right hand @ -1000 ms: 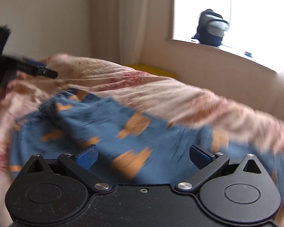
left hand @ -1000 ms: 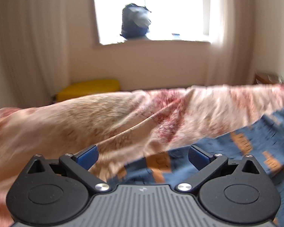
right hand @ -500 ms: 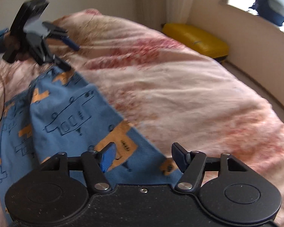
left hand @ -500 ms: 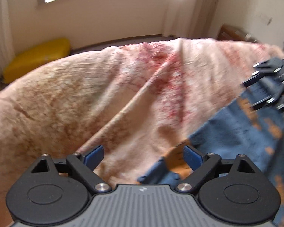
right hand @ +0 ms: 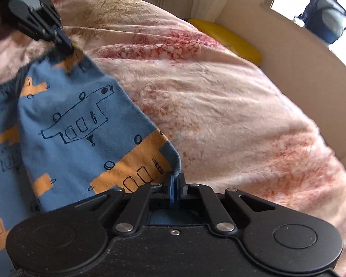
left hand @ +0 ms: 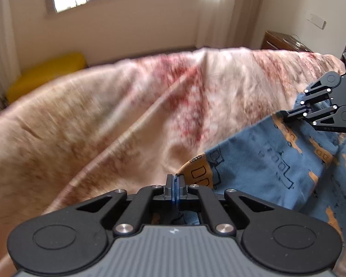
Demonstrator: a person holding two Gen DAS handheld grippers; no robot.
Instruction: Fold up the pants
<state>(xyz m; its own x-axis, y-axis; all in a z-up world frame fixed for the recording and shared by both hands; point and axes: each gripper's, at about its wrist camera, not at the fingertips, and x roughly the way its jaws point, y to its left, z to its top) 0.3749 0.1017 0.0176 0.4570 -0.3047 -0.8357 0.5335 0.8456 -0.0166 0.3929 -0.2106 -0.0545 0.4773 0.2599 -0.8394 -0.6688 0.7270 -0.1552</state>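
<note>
Left wrist view: the left tool (left hand: 175, 185) was clamped tight on an orange-patched corner of the blue pants (left hand: 260, 161), which lay on the pink blanket (left hand: 103, 127) over the bed, while the right tool (left hand: 288, 115) pinched the same edge farther off. Right wrist view: the right tool (right hand: 175, 182) was closed on a pants (right hand: 76, 120) corner, the left tool (right hand: 65, 43) gripping the far corner, the edge stretched between them. Best lift both corners level and keep that edge taut; the blanket (right hand: 219, 97) offered broad open room, with the bed edge and the yellow cushion (right hand: 226, 39) beyond it.
</note>
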